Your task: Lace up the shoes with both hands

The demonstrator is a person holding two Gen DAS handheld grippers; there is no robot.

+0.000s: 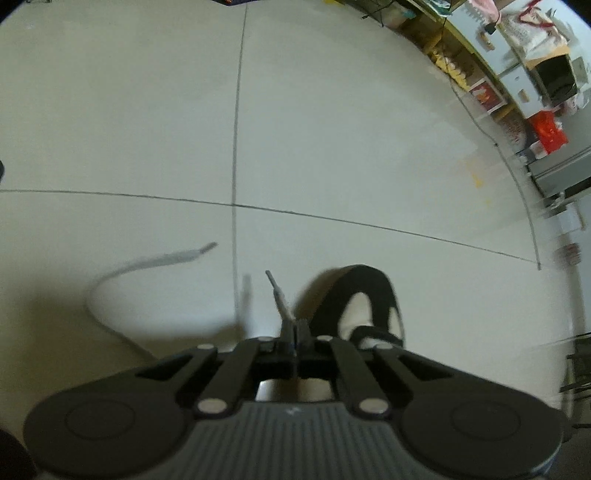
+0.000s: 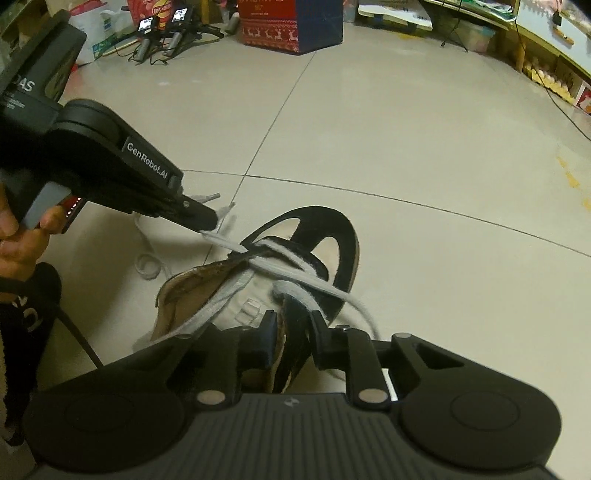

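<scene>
Left wrist view. We see the left claw [image 1: 293, 332] with its 2 fingers pressed together on a grey lace [image 1: 282, 302]; the lace tip sticks up and forward past the fingertips. Just right of the claw lies the black toe of the shoe [image 1: 360, 291], with pale cloth showing inside the black band. A second grey lace end [image 1: 162, 260] curves over the floor [image 1: 332, 129] at left, blurred. The floor is pale tile with dark grout lines. Shelves [image 1: 480, 74] with boxes run along the far right edge.

Right wrist view. We see the right claw [image 2: 291, 332] with its 2 fingers partly apart, straddling the upright heel edge of the shoe [image 2: 295, 273]; whether the pads press on it we cannot tell. The shoe sits on the floor [image 2: 424, 147] directly ahead of this claw, toe pointing away. Grey laces cross over its tongue. The left claw [image 2: 207, 221] reaches in from the upper left, closed on 1 lace [image 2: 225, 242] which runs taut from its tip to the crossing on the shoe. A hand [image 2: 22, 236] grips that tool's handle at the left edge. A loose lace loop [image 2: 147, 264] lies on the floor left of the shoe. A red box [image 2: 291, 26] stands in the background.
</scene>
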